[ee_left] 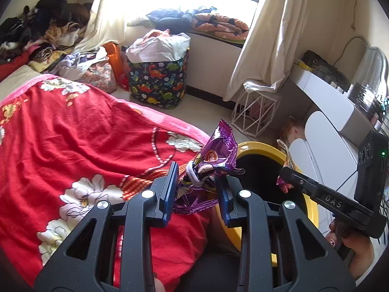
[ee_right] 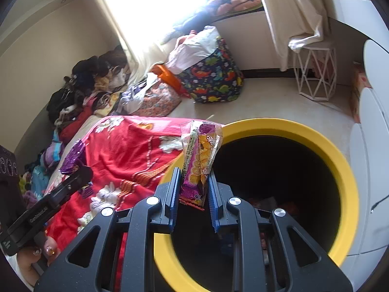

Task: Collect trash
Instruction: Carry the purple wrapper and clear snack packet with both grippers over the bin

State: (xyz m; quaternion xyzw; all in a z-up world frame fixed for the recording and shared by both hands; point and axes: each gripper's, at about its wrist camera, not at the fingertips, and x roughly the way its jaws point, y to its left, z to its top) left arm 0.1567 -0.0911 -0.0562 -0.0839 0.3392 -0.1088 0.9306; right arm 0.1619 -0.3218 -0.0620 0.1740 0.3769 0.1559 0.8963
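Observation:
My left gripper (ee_left: 197, 192) is shut on a crumpled purple foil snack bag (ee_left: 216, 155) with a white hair tie around it, held over the bed's edge beside the yellow-rimmed bin (ee_left: 257, 147). My right gripper (ee_right: 193, 196) is shut on a purple and yellow biscuit wrapper (ee_right: 199, 160), held upright over the bin's rim (ee_right: 316, 141). The bin's inside is dark, with some trash faintly visible at the bottom. The right gripper also shows at the right of the left wrist view (ee_left: 287, 174). The left gripper with its purple bag (ee_right: 73, 158) shows at the left of the right wrist view.
A bed with a red flowered blanket (ee_left: 85, 141) lies left of the bin. A dinosaur-print basket (ee_left: 158, 80), a white wire stool (ee_left: 255, 112), white furniture (ee_left: 323, 131), curtains and piled clothes (ee_left: 43, 24) stand around the floor.

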